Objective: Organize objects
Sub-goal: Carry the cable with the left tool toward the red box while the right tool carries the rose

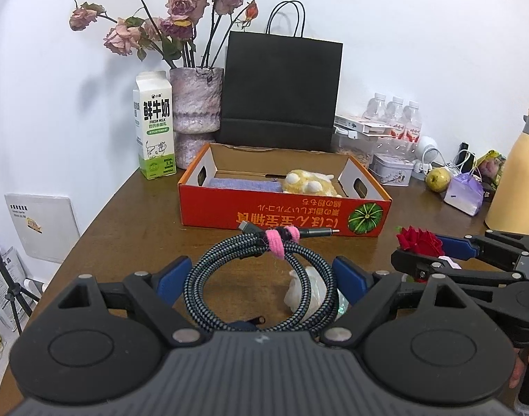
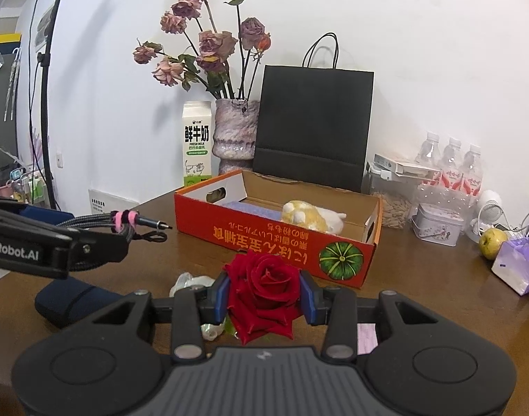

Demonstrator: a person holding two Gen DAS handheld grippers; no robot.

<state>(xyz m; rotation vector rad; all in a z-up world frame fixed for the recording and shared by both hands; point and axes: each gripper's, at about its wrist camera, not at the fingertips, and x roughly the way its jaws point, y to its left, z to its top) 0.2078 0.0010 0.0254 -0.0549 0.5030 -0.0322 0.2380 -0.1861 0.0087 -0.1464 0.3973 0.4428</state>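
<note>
The left tool point(image 1: 261, 274) grips a coiled grey braided cable point(image 1: 261, 277) before the red cardboard box point(image 1: 281, 213). Right of it, the right tool point(image 2: 264, 294) pinches a red rose bloom point(image 2: 262, 294).

Two low wrist views — same red box point(image 1: 285, 208) ahead

Milk carton point(image 1: 155, 128) at 11 o'clock on the table reads "鲜牛奶", "FRESH MILK" and "3.3g". The left gripper's point(image 2: 101, 242) arm at 9 o'clock bears "nRobot.AI", its start cut off. Red box point(image 1: 285, 213) front carries inverted print, not reliably legible.
</note>
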